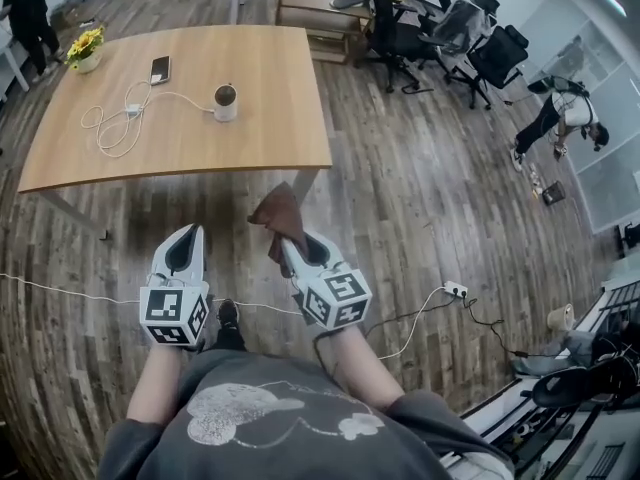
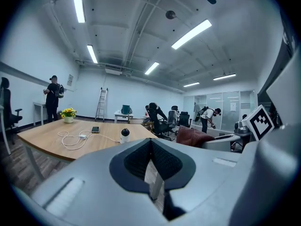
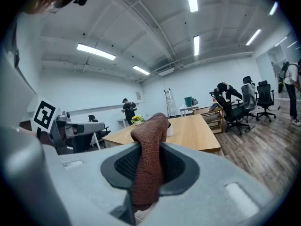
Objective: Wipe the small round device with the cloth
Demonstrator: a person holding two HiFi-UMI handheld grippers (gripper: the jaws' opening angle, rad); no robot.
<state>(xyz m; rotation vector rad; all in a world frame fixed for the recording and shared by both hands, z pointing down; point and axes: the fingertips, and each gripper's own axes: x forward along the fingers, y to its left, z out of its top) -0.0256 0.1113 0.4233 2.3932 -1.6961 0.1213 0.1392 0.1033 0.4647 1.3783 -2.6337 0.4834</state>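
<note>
The small round device (image 1: 226, 100), white with a dark top, stands on the wooden table (image 1: 250, 128); it also shows far off in the left gripper view as the device (image 2: 124, 134). My right gripper (image 1: 292, 241) is shut on a brown cloth (image 1: 278, 211), which sticks up between its jaws as the cloth (image 3: 149, 159). My left gripper (image 1: 184, 244) is shut and holds nothing. Both grippers hover over the floor, well short of the table's near edge.
A white cable (image 1: 118, 118), a phone (image 1: 159, 69) and a pot of yellow flowers (image 1: 85, 48) lie on the table. Office chairs (image 1: 480, 53) and people stand at the back right. Cables and a power strip (image 1: 455, 290) run across the wood floor.
</note>
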